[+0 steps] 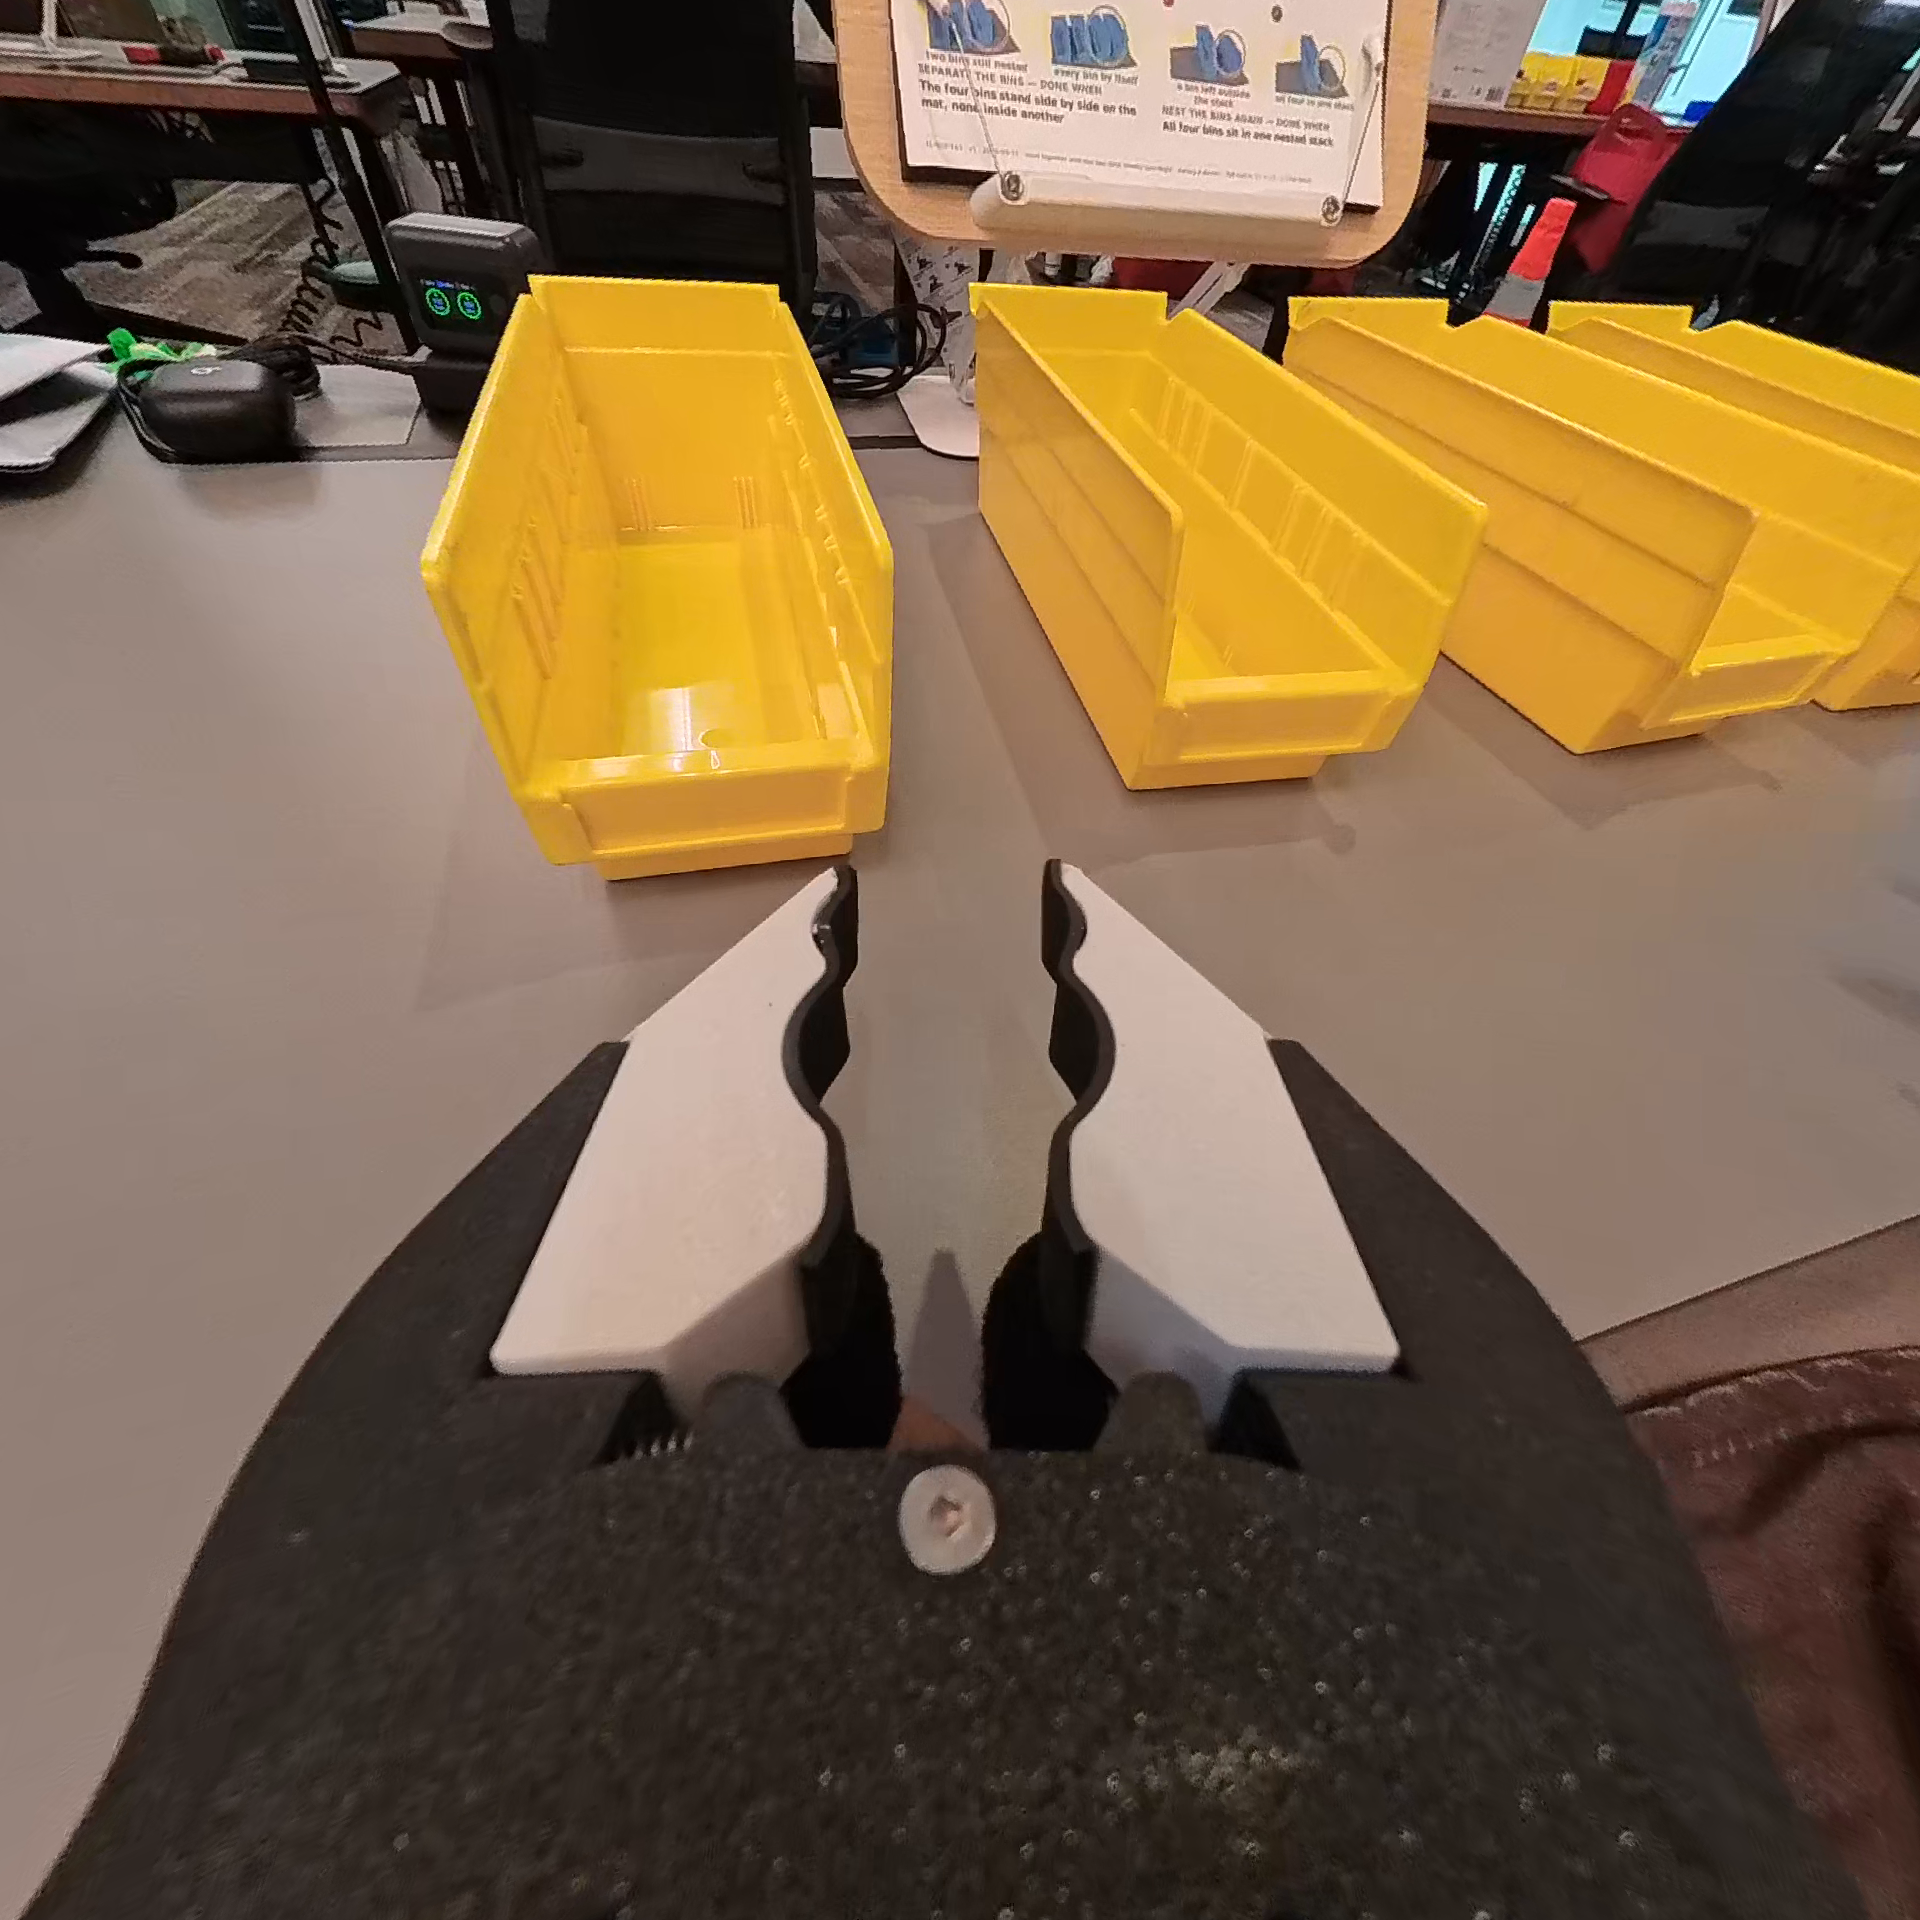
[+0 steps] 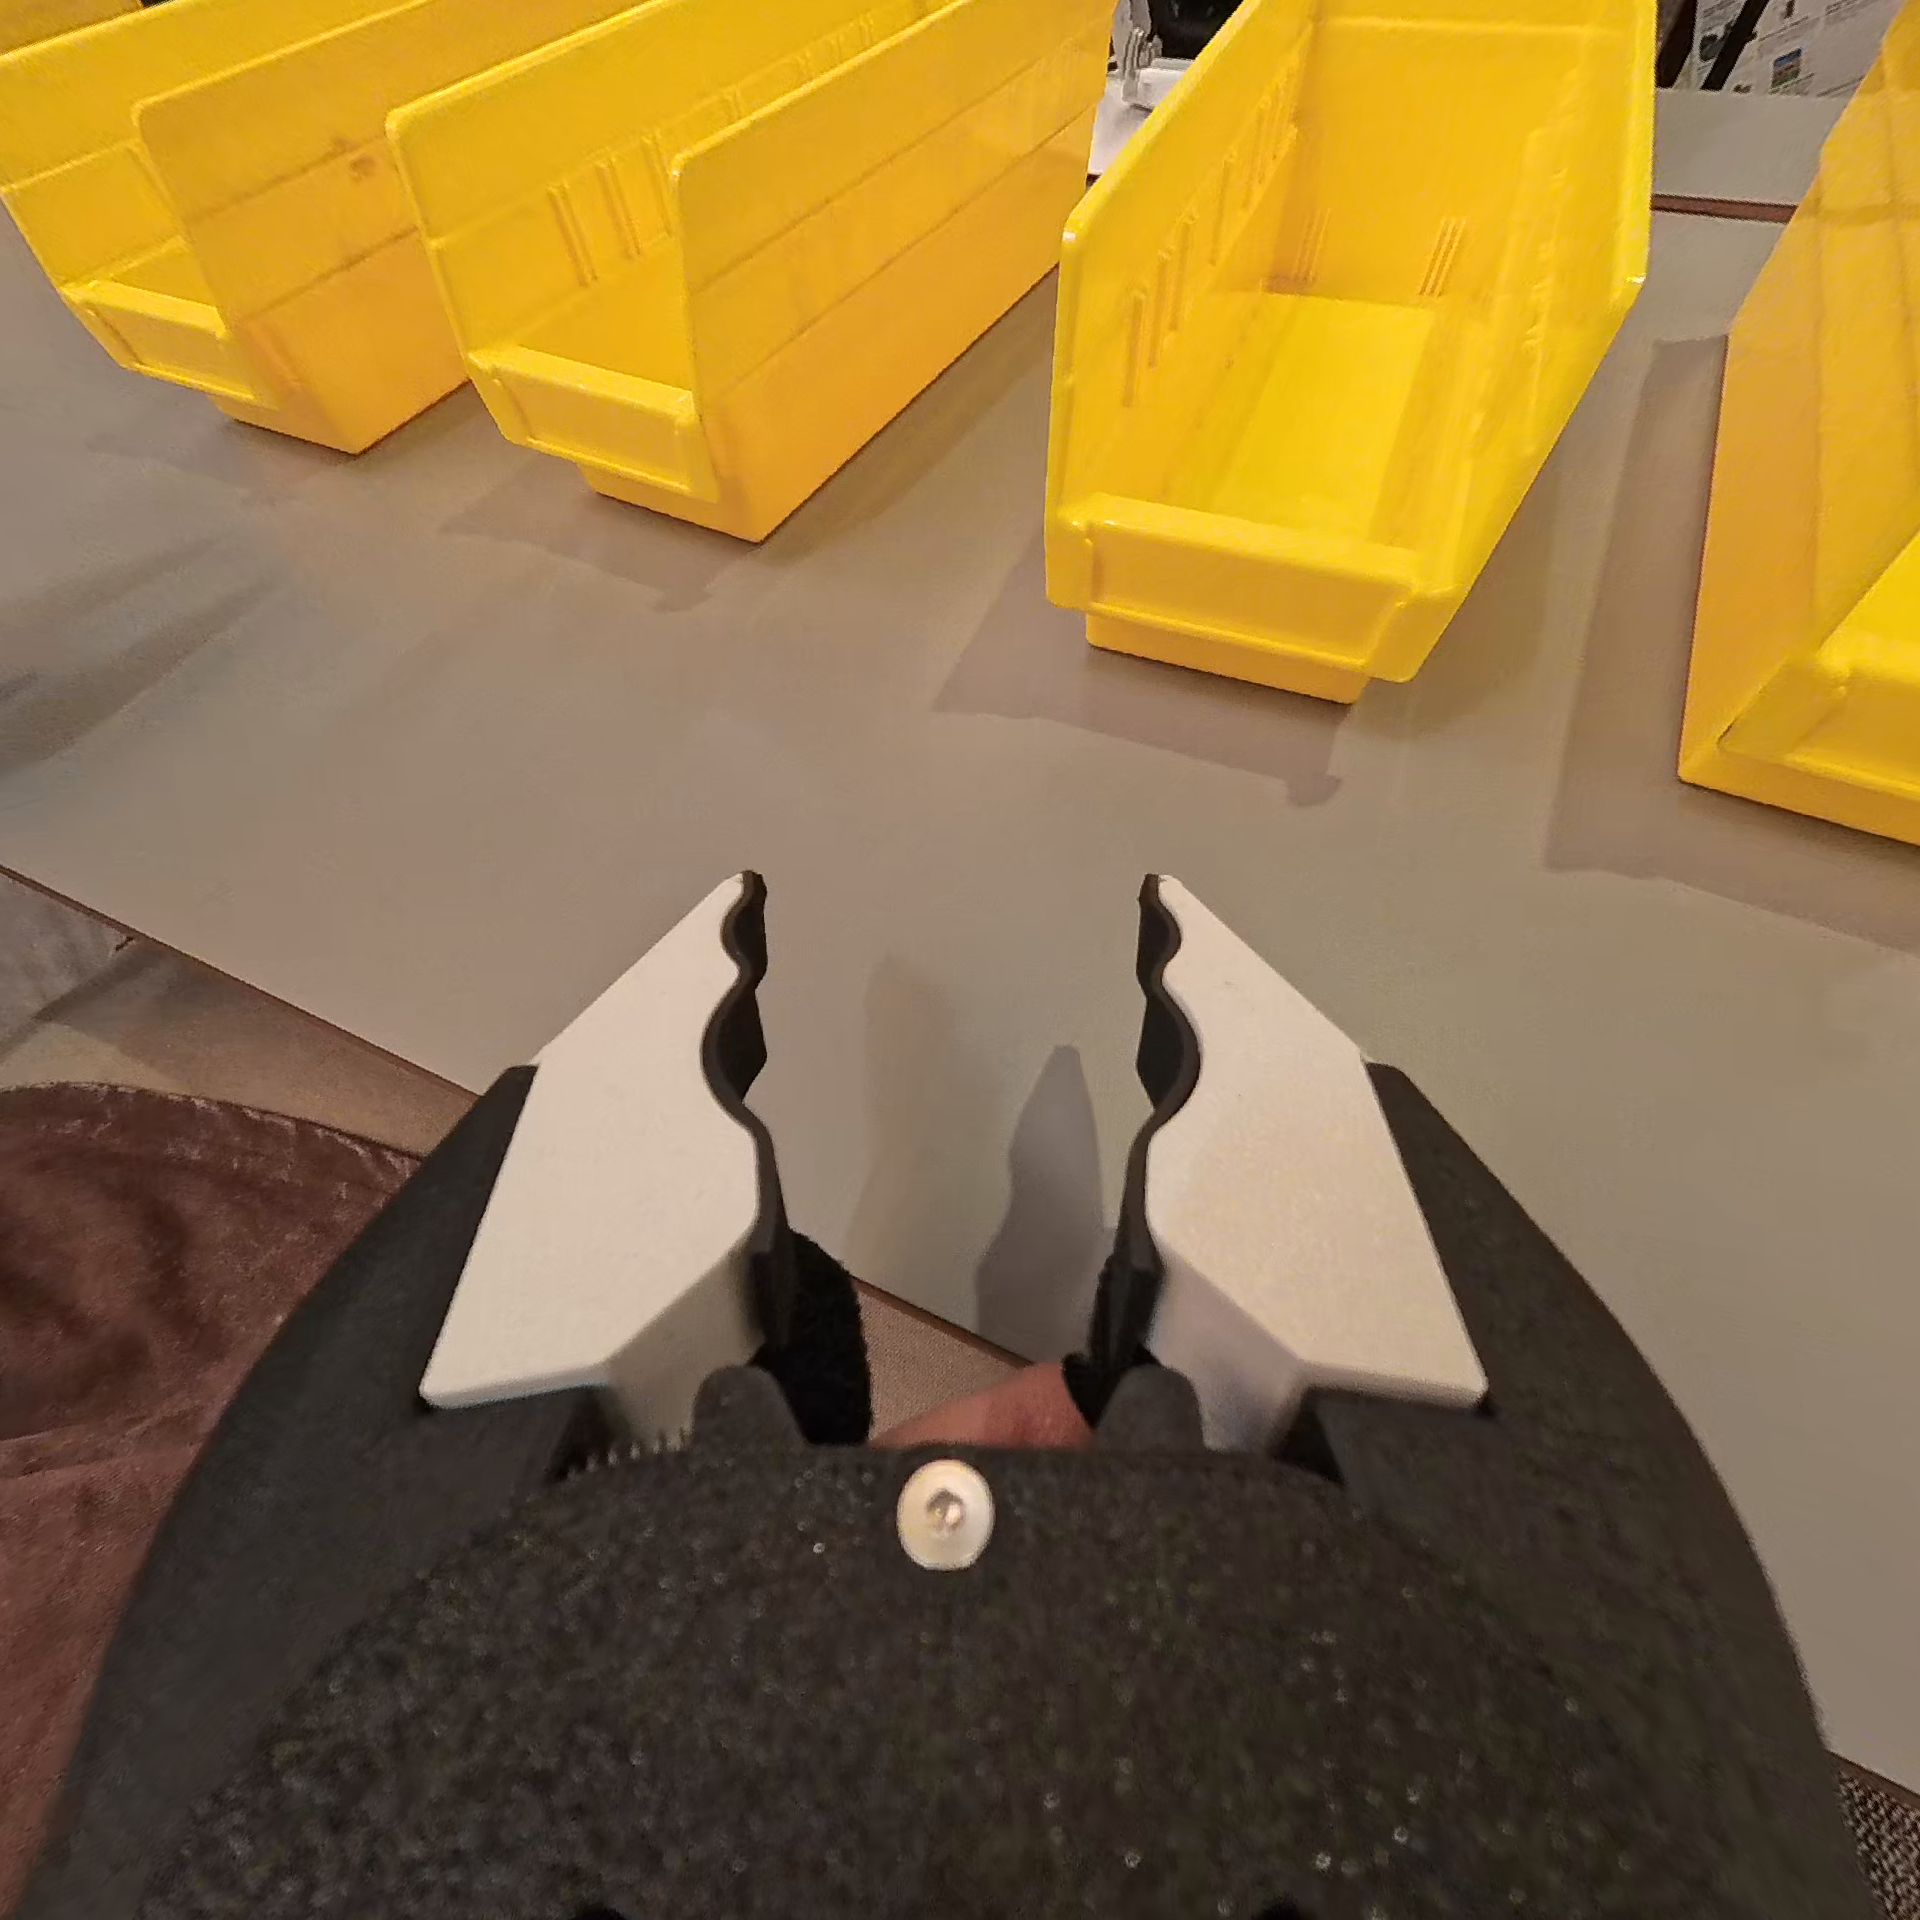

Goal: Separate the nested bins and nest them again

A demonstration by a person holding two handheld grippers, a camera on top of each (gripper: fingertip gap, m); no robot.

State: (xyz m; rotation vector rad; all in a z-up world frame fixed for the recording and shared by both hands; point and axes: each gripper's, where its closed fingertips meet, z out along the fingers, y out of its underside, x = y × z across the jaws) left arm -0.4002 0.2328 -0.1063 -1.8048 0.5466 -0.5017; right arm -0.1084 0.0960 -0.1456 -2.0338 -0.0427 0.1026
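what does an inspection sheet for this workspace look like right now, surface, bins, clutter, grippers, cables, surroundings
surface: grey mat, bare between the bins and the grippers.
job's things: four yellow bins in a row, all apart, none nested: first bin, second bin, third bin, fourth bin; all empty as far as visible.
clutter: black pouch and small device with green lights behind the mat, far left.
grippers: left gripper open, empty, in front of the first bin; right gripper open, empty, short of the bins.
cables: coiled black cord by the device.
surroundings: instruction board behind the bins; chairs, desks, an orange cone.
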